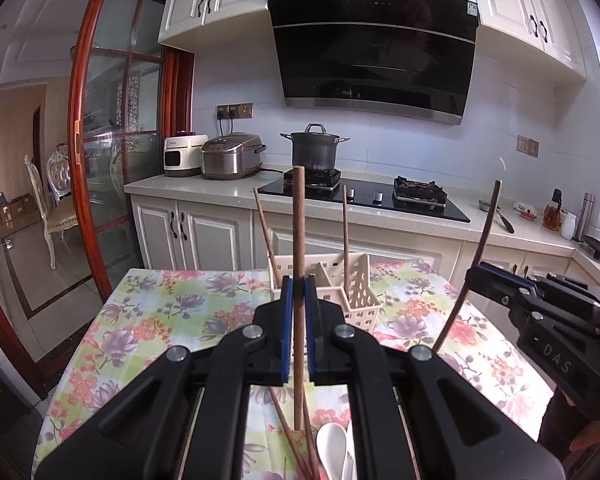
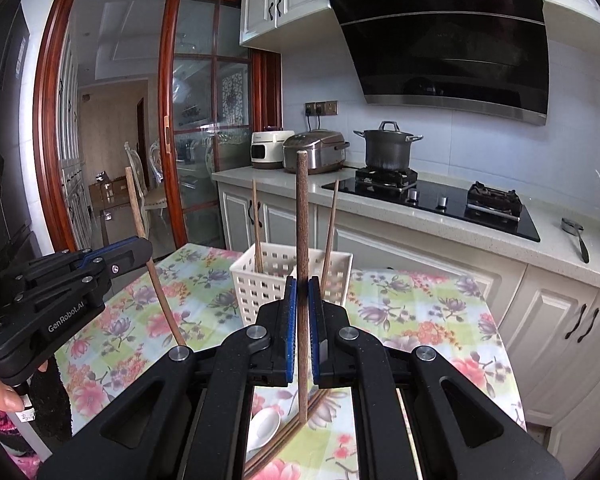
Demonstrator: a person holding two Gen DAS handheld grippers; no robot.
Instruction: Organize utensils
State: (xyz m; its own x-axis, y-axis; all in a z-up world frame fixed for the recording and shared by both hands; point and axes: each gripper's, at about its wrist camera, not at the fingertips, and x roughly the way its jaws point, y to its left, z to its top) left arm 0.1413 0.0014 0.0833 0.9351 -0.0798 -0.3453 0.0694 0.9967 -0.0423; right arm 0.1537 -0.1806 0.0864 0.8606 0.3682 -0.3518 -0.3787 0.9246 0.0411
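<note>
The left gripper (image 1: 299, 284) is clamped on a wooden chopstick (image 1: 299, 240), held upright so it can drop straight into the caddy (image 1: 360, 280) just beyond. The right gripper (image 2: 302, 286) pinches its own chopstick (image 2: 302, 216) the same way, level beside it. Two chopsticks already stand in the caddy; spare chopsticks and what look like white spoons (image 1: 334, 448) lie near on the floral tablecloth (image 1: 148, 320).

White cabinets (image 1: 204, 4), black range hood (image 1: 374, 52), pale tiled wall (image 1: 236, 76), red-framed glass sliding door (image 1: 116, 128)
</note>
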